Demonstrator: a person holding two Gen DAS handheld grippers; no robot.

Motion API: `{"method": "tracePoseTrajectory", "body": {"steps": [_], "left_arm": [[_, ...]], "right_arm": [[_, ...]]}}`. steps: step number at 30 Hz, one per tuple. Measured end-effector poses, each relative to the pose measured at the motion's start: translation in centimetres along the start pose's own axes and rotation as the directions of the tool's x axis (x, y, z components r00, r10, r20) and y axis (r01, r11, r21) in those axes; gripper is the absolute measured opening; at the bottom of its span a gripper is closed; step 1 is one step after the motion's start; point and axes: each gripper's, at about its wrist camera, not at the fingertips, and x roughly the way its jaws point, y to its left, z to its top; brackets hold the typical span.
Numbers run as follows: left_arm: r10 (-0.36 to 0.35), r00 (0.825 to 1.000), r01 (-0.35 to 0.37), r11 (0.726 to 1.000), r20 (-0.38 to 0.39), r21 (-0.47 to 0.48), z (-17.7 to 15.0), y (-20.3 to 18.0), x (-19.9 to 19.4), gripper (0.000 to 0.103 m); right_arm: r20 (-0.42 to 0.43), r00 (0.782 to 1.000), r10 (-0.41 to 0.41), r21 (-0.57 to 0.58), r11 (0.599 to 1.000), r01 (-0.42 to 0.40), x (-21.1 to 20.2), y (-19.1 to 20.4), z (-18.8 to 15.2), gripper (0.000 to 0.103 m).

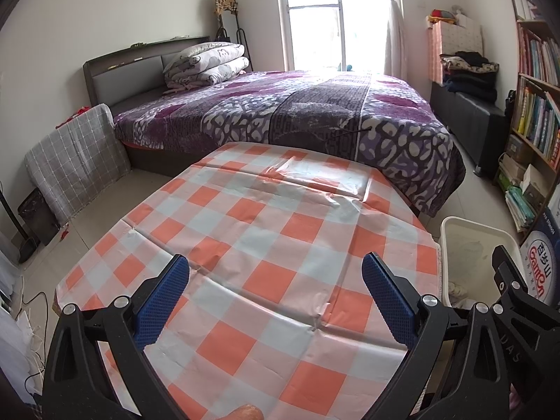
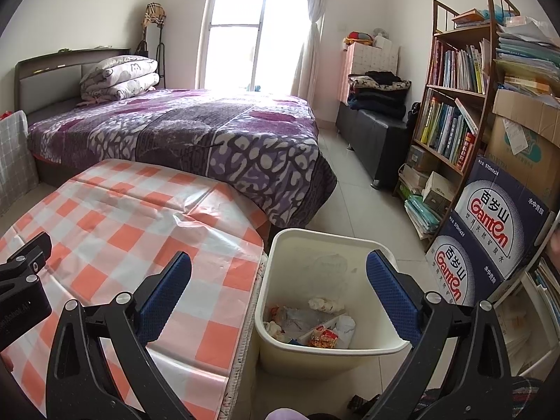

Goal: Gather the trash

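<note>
Both claws spread and empty; the trash lies in the bin.

My left gripper (image 1: 275, 292) hovers spread over the bare checked tablecloth (image 1: 266, 231); my right gripper (image 2: 279, 288) gapes above the cream wastebasket (image 2: 329, 346) just beside the table. The trash (image 2: 315, 325) lies at its bottom: crumpled tissue, clear film, a red wrapper. I judge it light, soft, crushable, best pinched at a bunched fold. It is a jumbled heap with no clear long axis.

left tongs (image 1: 274, 292) and right tongs (image 2: 278, 288): black angular frames, silver round screws at the joints, blue dimpled pads (image 1: 162, 301) lining each finger.
</note>
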Motion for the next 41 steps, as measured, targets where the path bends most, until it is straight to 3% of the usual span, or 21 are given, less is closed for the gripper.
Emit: {"method": "tracePoseTrajectory", "body": {"steps": [20, 41], "left_arm": [[-0.036, 0.998, 0.034, 0.999, 0.052, 0.03, -0.64, -0.7, -0.32, 0.095], [-0.051, 0.999, 0.051, 0.999, -0.01, 0.009, -0.47, -0.3, 0.32, 0.094]], "right_arm": [[-0.031, 0.999, 0.009, 0.007, 1.0, -0.008, 0.35, -0.11, -0.05, 0.096], [-0.011, 1.0, 0.005, 0.025, 1.0, -0.005, 0.03, -0.63, 0.5, 0.096]]}}
